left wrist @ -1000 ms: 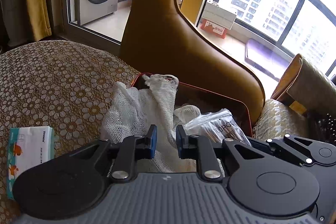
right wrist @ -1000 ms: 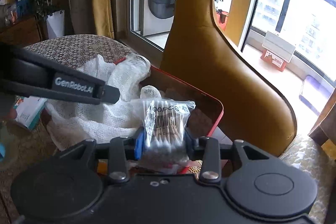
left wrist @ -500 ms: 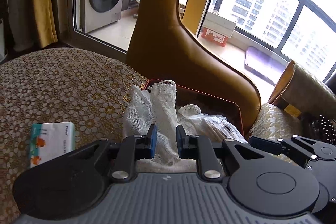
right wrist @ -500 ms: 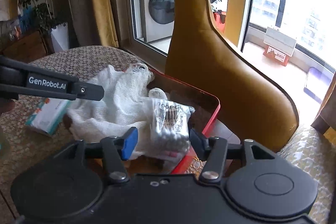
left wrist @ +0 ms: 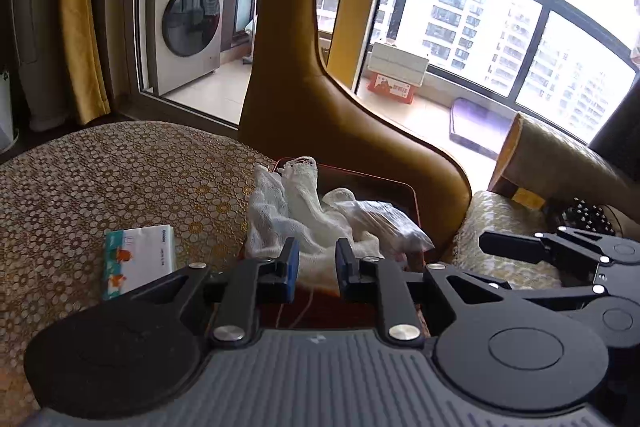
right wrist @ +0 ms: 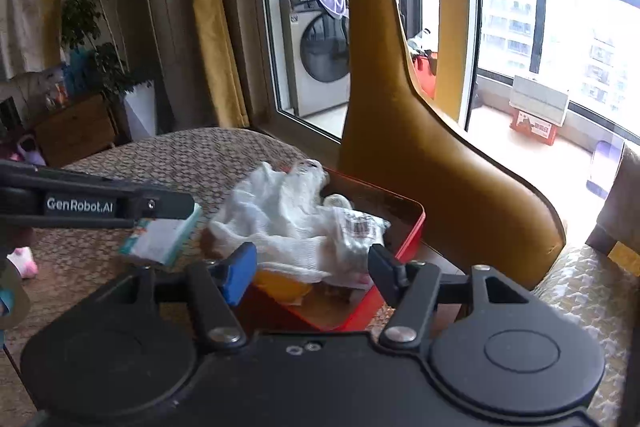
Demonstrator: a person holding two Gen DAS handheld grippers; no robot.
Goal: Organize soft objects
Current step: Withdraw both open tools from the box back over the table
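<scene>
A red box (right wrist: pixel 412 231) stands at the table's far edge, also in the left wrist view (left wrist: pixel 414 197). A white mesh cloth (left wrist: pixel 292 215) drapes over its left rim, also in the right wrist view (right wrist: pixel 280 215). A clear bag of cotton swabs (left wrist: pixel 384 223) lies in the box on the cloth, also in the right wrist view (right wrist: pixel 360 231). My left gripper (left wrist: pixel 316 263) is slightly open and empty, just short of the cloth. My right gripper (right wrist: pixel 312 267) is wide open and empty, pulled back from the box.
A tissue pack (left wrist: pixel 138 259) lies on the patterned tablecloth (left wrist: pixel 100 179) left of the box, also in the right wrist view (right wrist: pixel 164 239). A tall mustard chair back (left wrist: pixel 340 115) rises right behind the box. A cushioned seat (left wrist: pixel 500 227) is to the right.
My right gripper opened and let go of the cotton swab bag, which now lies in the box. Both grippers drew back from the box.
</scene>
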